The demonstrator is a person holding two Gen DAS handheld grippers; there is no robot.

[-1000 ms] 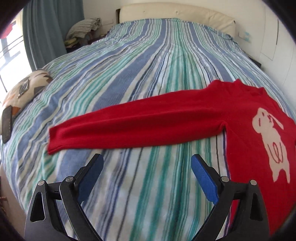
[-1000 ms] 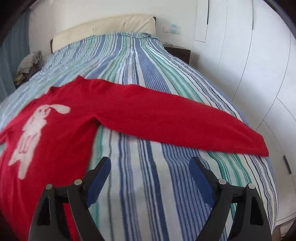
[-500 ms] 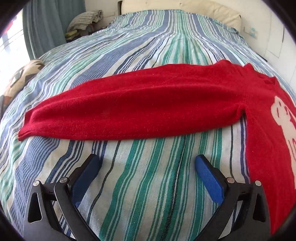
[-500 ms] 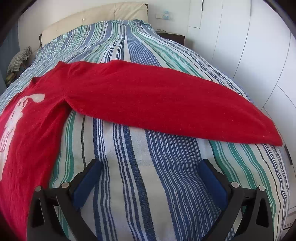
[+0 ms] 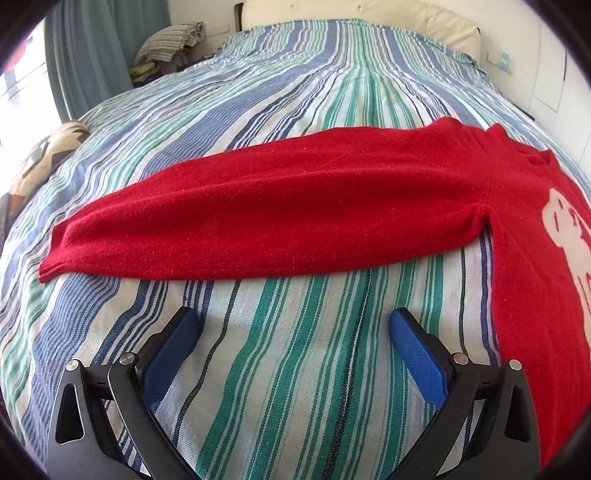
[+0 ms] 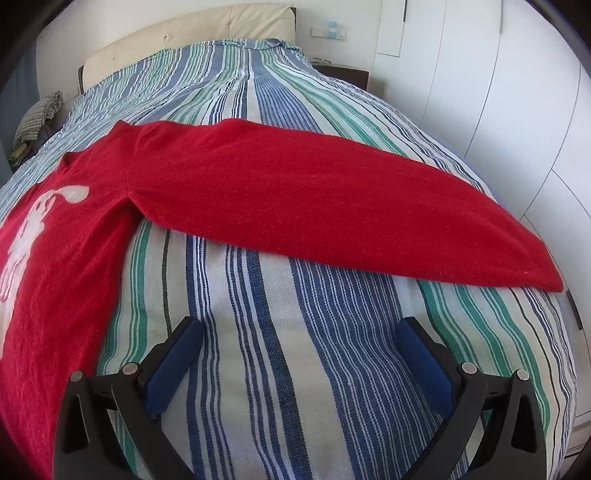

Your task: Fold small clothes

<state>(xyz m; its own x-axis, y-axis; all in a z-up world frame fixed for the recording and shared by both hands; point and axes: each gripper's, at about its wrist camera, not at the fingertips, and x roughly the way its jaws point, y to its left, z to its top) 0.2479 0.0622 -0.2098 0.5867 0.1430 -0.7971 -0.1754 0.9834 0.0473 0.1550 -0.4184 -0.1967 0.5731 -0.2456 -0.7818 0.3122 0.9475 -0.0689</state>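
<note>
A small red sweater [image 5: 524, 258] with a white animal figure lies flat on the striped bedspread [image 5: 295, 369], sleeves spread out. In the left wrist view its sleeve [image 5: 258, 214] stretches across to a cuff at the left. My left gripper [image 5: 293, 325] stands open just short of that sleeve's near edge, nothing between its blue pads. In the right wrist view the other sleeve [image 6: 332, 206] runs to a cuff at the right, the body [image 6: 55, 266] at the left. Below that sleeve my right gripper [image 6: 299, 334] is open and holds nothing.
A cream headboard [image 6: 184, 33] closes the far end of the bed. White wardrobe doors [image 6: 498, 92] stand along the right side and a dark nightstand [image 6: 347, 74] beside them. On the left are a teal curtain [image 5: 96, 55], a patterned cushion [image 5: 40, 158] and folded cloth [image 5: 170, 40].
Both grippers have come down and closer to the sleeves, which now look larger. The jaws of both stand a little wider than a second ago. The sweater has not moved.
</note>
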